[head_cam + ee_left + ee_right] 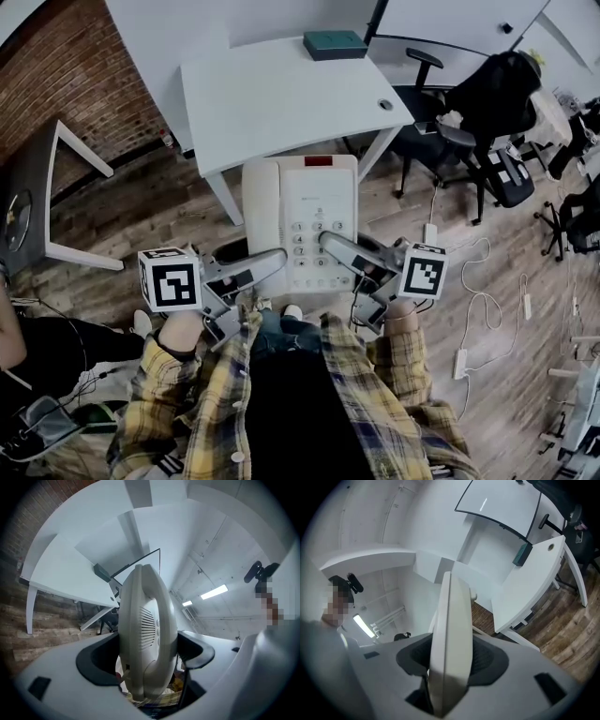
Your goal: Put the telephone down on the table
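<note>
Clamped the telephone [302, 211] at 7 o'clock with left gripper [279, 260], at 5 o'clock with right gripper [326, 241]; held short of table [272, 94] at 12 o'clock.

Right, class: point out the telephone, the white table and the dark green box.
telephone [319, 199], head view, on its face above the keypad.
white table [272, 103], head view, on its bare top.
dark green box [334, 43], head view, on its top.
</note>
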`<state>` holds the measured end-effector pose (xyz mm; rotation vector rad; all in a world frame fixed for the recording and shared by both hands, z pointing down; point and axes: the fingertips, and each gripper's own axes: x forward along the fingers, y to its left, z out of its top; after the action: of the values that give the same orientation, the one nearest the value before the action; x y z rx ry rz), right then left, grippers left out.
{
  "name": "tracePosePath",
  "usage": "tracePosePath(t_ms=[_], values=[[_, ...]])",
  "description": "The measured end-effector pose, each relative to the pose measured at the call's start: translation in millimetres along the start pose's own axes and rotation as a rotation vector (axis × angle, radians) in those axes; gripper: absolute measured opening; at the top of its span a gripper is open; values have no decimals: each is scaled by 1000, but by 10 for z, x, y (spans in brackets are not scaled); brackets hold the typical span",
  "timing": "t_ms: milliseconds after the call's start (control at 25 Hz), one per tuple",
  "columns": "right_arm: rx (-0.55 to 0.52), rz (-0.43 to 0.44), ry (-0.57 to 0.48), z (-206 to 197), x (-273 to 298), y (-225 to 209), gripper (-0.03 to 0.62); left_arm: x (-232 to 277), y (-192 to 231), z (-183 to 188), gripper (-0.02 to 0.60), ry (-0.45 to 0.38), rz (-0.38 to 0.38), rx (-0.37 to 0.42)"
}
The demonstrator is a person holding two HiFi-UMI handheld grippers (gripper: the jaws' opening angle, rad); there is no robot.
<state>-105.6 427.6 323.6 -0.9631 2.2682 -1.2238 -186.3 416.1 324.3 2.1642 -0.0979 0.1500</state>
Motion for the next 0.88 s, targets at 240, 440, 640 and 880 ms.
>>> tracePosePath(t_ms=[240, 440, 640, 880], values=[[-5, 15, 15, 55, -87, -25, 202, 100, -35, -22, 359, -12, 13, 2], [12, 14, 8, 197, -84, -166, 202, 235, 45, 93, 359, -7, 20, 0], [8, 3, 8, 356, 24, -370, 202, 338, 225, 278, 359, -2, 13, 1], [14, -13, 3, 697, 308, -557, 202, 444, 484, 689, 359, 3, -1, -12]])
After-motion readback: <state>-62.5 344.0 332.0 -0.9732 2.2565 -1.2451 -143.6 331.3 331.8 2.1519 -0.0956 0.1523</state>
